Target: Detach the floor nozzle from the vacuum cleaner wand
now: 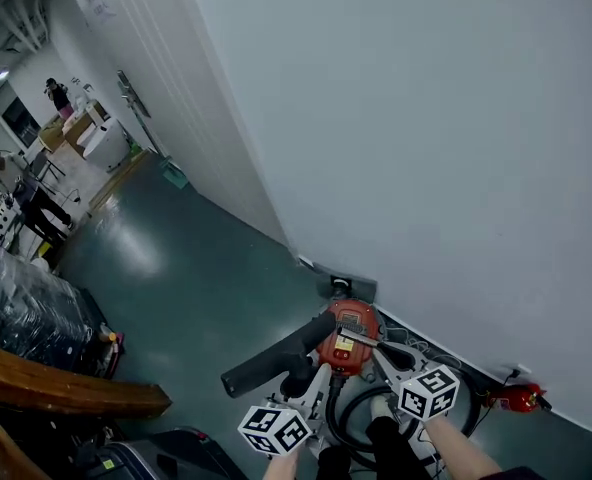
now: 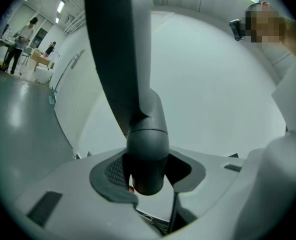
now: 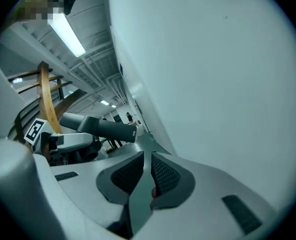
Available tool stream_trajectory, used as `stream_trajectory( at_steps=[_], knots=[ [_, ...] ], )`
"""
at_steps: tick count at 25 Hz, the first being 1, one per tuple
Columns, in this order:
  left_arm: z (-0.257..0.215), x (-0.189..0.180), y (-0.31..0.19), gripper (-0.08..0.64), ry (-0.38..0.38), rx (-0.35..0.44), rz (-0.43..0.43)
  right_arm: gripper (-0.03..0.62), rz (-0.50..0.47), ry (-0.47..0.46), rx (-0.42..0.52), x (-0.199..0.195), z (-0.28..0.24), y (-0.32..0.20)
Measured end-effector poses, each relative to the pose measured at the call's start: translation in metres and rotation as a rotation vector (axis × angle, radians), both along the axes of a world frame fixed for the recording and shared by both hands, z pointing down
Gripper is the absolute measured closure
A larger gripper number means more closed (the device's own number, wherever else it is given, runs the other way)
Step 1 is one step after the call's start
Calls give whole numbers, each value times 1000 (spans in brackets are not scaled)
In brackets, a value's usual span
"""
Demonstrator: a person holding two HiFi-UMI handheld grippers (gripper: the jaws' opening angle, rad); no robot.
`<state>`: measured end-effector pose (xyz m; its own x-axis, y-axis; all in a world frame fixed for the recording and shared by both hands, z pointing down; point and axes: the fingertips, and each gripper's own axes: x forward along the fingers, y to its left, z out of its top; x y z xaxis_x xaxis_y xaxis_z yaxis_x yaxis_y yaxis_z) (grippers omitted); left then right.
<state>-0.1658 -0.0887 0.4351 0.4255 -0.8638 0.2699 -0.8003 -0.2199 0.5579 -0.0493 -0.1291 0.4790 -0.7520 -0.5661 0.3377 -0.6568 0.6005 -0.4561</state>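
Left gripper [image 2: 145,179]: jaws clamped on the dark wand [image 2: 120,59], which sticks out far past the pads. Right gripper [image 3: 147,176]: jaws nearly together with a slim gap, nothing between them.

No floor nozzle shows on the wand's free end. A grey piece [image 1: 346,286] lies on the floor at the wall's foot, beyond the red canister [image 1: 348,336]; cannot tell if it is the nozzle.

Risks:
- One-handed hold on a long tube, so it may twist or slide in the pads.
- The free end may swing into the wall [image 1: 426,118].
- The hose [image 1: 338,418] may drag the canister over.
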Motion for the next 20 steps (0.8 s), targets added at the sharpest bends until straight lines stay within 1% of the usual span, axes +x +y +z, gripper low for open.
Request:
stream_trajectory(
  at_steps=[6,10,16,20],
  knots=[
    [-53,7,20,393,-15,47,9,549,20,-78,38,0,-67,19],
    [-87,11,27,393,-45,92,19,558,30,-130,69,0,-107,27],
    [-149,9,30,393,-102,209,14,571,10,-190,178,-8,-176,34],
    [-182,4,36,393,-142,279,3,574,8,-215,237,-8,-208,36]
  ],
)
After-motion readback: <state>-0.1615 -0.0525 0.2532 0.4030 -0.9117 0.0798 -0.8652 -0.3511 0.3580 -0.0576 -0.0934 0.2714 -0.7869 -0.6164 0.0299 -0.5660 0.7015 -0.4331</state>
